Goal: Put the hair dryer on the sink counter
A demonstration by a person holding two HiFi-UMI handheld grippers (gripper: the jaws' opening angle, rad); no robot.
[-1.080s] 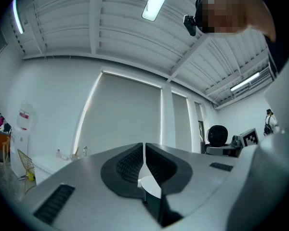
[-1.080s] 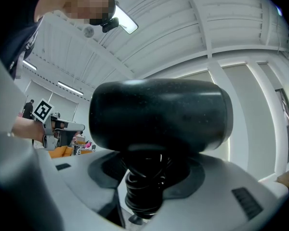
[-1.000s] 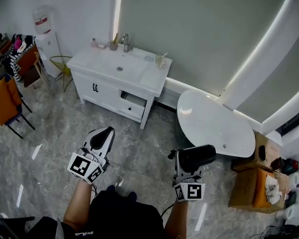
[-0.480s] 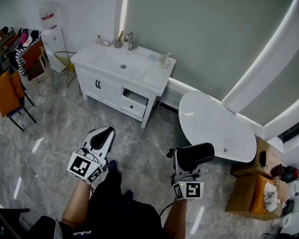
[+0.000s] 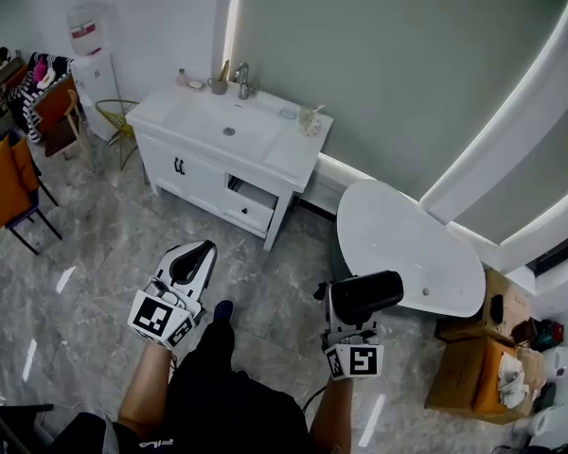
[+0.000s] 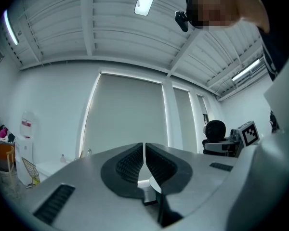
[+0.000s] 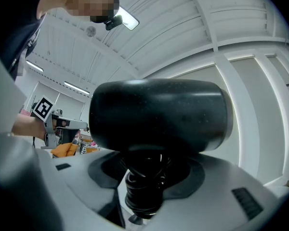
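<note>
Right claw: the right claw point(image 5: 346, 318) is clamped on the handle of a black hair dryer point(image 5: 366, 294), jaws held fairly wide around it. In the right gripper view the handle looks wrapped in black cord and sits squarely between the pads.

Hair dryer: up in the air over the grey marble floor point(image 5: 104, 244), handle down, fat barrel lying sideways on top. It's well apart from the sink, so not on it yet.

Left claw: the left claw point(image 5: 193, 261) is pinched closed with nothing in it. In the left gripper view the two ribbed dark pads meet with only a hairline between them. It hangs level with the right one, out to the person's left.

Sink worktop: the white sink worktop point(image 5: 286, 149) sits on a white cabinet against the grey wall, up and left in the head view. There's a basin in the middle, a chrome faucet point(image 5: 239, 78) at the back, and a few small bottles and cups by the faucet and near the right end, too small to make out.

Other stuff: a white oval tub-shaped thing point(image 5: 407, 244) to the right of the sink, brown cardboard boxes point(image 5: 469, 353) at far right, an orange chair point(image 5: 5, 183) and a white water dispenser point(image 5: 90, 50) over on the left.
</note>
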